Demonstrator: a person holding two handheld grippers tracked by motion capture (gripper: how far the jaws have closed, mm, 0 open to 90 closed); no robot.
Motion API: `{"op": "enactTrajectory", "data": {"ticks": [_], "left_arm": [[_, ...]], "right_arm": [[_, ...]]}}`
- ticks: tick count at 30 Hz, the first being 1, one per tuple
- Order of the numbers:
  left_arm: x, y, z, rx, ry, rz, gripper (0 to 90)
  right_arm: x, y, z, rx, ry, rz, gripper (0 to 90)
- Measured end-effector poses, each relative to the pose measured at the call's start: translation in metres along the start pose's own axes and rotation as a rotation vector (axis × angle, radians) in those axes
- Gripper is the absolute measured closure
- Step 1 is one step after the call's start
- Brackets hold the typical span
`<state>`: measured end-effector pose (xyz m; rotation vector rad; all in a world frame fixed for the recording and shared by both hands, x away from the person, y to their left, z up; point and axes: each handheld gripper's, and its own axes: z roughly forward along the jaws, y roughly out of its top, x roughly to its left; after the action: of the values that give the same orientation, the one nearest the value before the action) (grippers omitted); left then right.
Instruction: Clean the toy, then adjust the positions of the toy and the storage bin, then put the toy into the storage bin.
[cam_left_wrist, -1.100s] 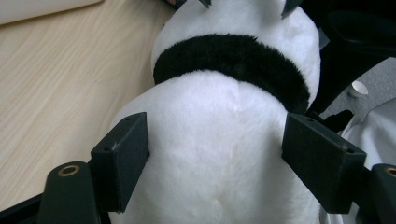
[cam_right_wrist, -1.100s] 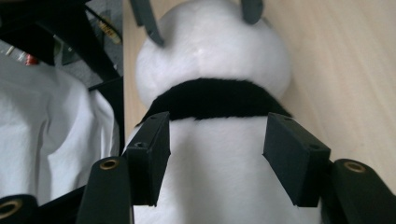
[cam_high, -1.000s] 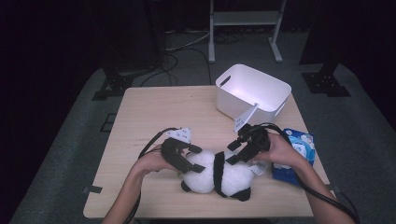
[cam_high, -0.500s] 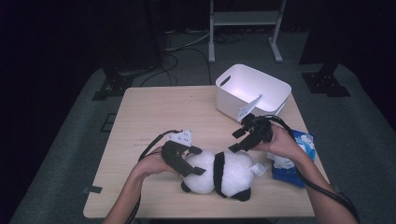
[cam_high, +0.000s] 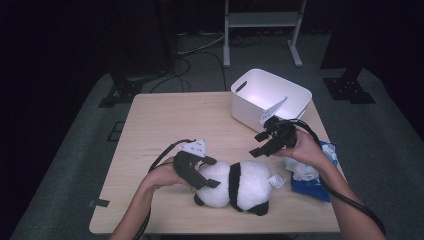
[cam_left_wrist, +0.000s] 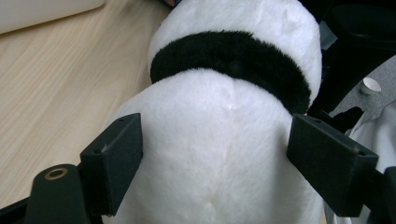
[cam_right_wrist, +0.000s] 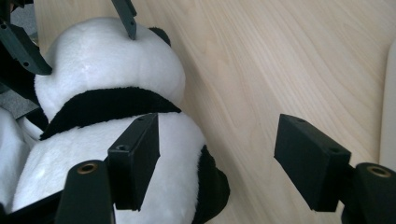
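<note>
High view is showing the plush panda lying near the tabletop's front edge. The left gripper is straddling its head, jaws just opening, pads barely touching. The right gripper is hovering open and empty. Being soft and light, the panda seems best gripped around its body.

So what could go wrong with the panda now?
1. The left gripper has just been opening, its jaws around the panda's head, one pad apart from the fur. Lifted now, the panda might slip out.
2. The right gripper has just been opening too, above the table with nothing between its jaws, so the panda's body has no support.
3. The blue pack sits at the table's edge beside the right hand; a nudge could knock it off.
</note>
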<state>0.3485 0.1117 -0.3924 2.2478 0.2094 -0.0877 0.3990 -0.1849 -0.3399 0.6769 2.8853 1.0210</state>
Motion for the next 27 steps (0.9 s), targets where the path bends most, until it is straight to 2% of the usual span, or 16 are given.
{"op": "enactTrajectory", "data": {"ticks": [3, 8, 27], "left_arm": [[0.000, 0.000, 0.000, 0.000, 0.001, -0.002, 17.4], [-0.001, -0.001, 0.000, -0.003, -0.001, -0.004, 17.2], [0.000, -0.002, -0.001, -0.010, -0.010, -0.006, 16.8]], "right_arm": [[-0.001, 0.000, -0.001, -0.011, -0.001, 0.006, 29.5], [-0.005, 0.003, 0.002, 0.005, 0.004, 0.015, 29.2], [-0.015, 0.024, -0.003, 0.006, -0.009, -0.012, 28.8]]}}
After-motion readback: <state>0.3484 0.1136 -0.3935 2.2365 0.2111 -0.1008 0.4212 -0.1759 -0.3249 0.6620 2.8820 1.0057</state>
